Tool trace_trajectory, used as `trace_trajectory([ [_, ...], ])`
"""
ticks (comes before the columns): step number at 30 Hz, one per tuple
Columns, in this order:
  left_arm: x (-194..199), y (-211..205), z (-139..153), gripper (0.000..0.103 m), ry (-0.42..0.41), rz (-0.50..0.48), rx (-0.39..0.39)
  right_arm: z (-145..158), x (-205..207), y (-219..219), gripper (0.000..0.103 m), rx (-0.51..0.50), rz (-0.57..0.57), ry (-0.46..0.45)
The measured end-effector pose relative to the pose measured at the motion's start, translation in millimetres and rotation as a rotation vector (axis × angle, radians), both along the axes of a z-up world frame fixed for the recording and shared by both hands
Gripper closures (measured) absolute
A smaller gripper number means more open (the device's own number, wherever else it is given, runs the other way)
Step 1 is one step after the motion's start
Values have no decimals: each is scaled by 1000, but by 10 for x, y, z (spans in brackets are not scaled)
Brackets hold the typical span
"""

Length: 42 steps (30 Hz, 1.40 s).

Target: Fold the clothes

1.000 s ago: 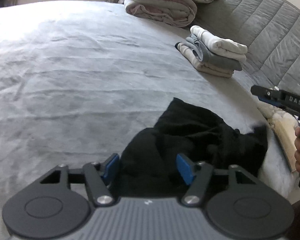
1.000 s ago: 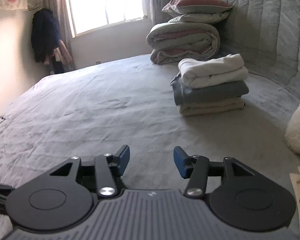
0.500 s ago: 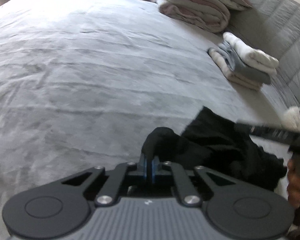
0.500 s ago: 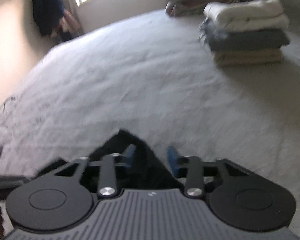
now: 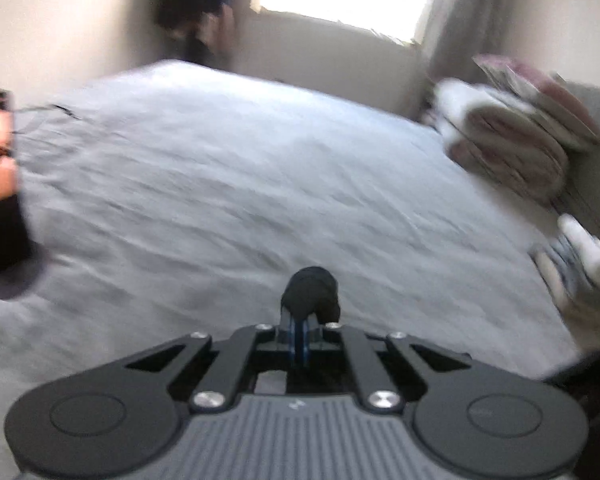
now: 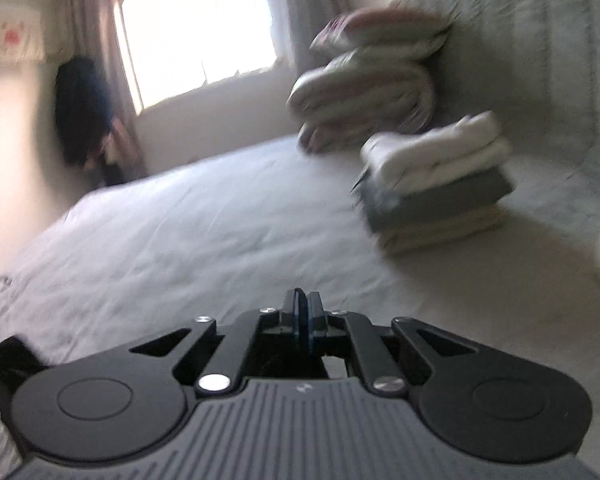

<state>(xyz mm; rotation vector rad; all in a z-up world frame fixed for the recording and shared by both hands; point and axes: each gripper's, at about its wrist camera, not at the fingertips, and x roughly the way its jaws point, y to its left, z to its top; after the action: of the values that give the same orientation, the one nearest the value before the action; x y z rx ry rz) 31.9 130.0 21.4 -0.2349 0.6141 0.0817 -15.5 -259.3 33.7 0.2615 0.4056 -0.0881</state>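
Observation:
My left gripper (image 5: pixel 298 338) is shut on a bunched fold of the black garment (image 5: pixel 311 292), which sticks up past the fingertips above the grey bed sheet (image 5: pixel 240 184). My right gripper (image 6: pixel 303 320) is shut with a thin dark edge of the black garment between its pads; more black cloth (image 6: pixel 4 360) hangs at the left edge of the right wrist view. Most of the garment is hidden below both grippers. Both views are motion-blurred.
A stack of folded clothes (image 6: pixel 440 188) sits at the right near the quilted headboard (image 6: pixel 540 60), also in the left wrist view (image 5: pixel 580 268). Folded bedding with a pillow (image 6: pixel 372 80) lies behind it. A dark coat (image 6: pixel 80 112) hangs by the window.
Both grippers have closed on the black garment and lifted it off the bed. Both views have tilted upward toward the window and far wall.

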Motion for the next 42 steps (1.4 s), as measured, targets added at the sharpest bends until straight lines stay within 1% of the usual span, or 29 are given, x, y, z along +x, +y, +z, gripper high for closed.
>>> trace_trajectory([
  [2, -30, 139, 39, 100, -13, 54, 17, 55, -77, -69, 98, -5, -39, -39],
  [4, -52, 248, 52, 100, -16, 92, 32, 77, -149, -109, 98, -12, -62, -57],
  [7, -91, 420, 37, 100, -9, 122, 21, 87, -189, -161, 98, -21, -73, -65],
  [10, -132, 516, 20, 100, -1, 127, 28, 83, -190, -165, 98, -25, -72, -68],
  [13, -182, 500, 7, 100, 2, 104, 27, 79, -190, -168, 98, -30, -70, -71],
  [15, -184, 500, 6, 100, -4, 105, 30, 76, -191, -170, 98, -33, -69, -73],
  [21, -187, 448, 100, 100, -79, 135, 20, 71, -190, -176, 98, -41, -67, -81],
  [25, -144, 400, 117, 100, -113, 165, 15, 124, -78, -119, 98, -8, -78, -109],
  [28, -99, 353, 85, 100, -125, 177, 10, 72, 63, -73, 98, 19, -91, -94],
  [30, -60, 309, 66, 100, -122, 165, 12, 13, 162, -47, 98, 28, -91, -57],
  [31, -45, 282, 58, 98, -109, 150, 17, -17, 206, -35, 96, 33, -89, -35],
  [32, -31, 255, 49, 93, -97, 136, 23, -40, 234, -29, 95, 41, -84, -15],
  [33, -16, 227, 41, 89, -84, 121, 28, -63, 260, -23, 92, 49, -79, 3],
  [34, -5, 199, 34, 80, -72, 105, 34, -77, 268, -16, 89, 57, -72, 13],
  [35, -17, 167, 38, 69, -65, 81, 46, -81, 274, -7, 88, 57, -62, 24],
  [36, -30, 136, 41, 65, -58, 57, 57, -76, 272, 6, 87, 56, -42, 32],
  [37, -50, 111, 45, 61, -54, 30, 63, -72, 270, 19, 83, 55, -22, 40],
  [38, -69, 87, 48, 58, -49, 4, 68, -68, 267, 34, 68, 54, -1, 48],
  [39, -88, 69, 44, 56, -42, -22, 68, -66, 253, 58, 61, 50, 24, 52],
  [40, -106, 51, 37, 51, -32, -49, 67, -64, 240, 83, 56, 47, 49, 56],
  [42, -132, 7, -2, 49, 1, -116, 36, -75, 224, 142, 56, 41, 112, 80],
])
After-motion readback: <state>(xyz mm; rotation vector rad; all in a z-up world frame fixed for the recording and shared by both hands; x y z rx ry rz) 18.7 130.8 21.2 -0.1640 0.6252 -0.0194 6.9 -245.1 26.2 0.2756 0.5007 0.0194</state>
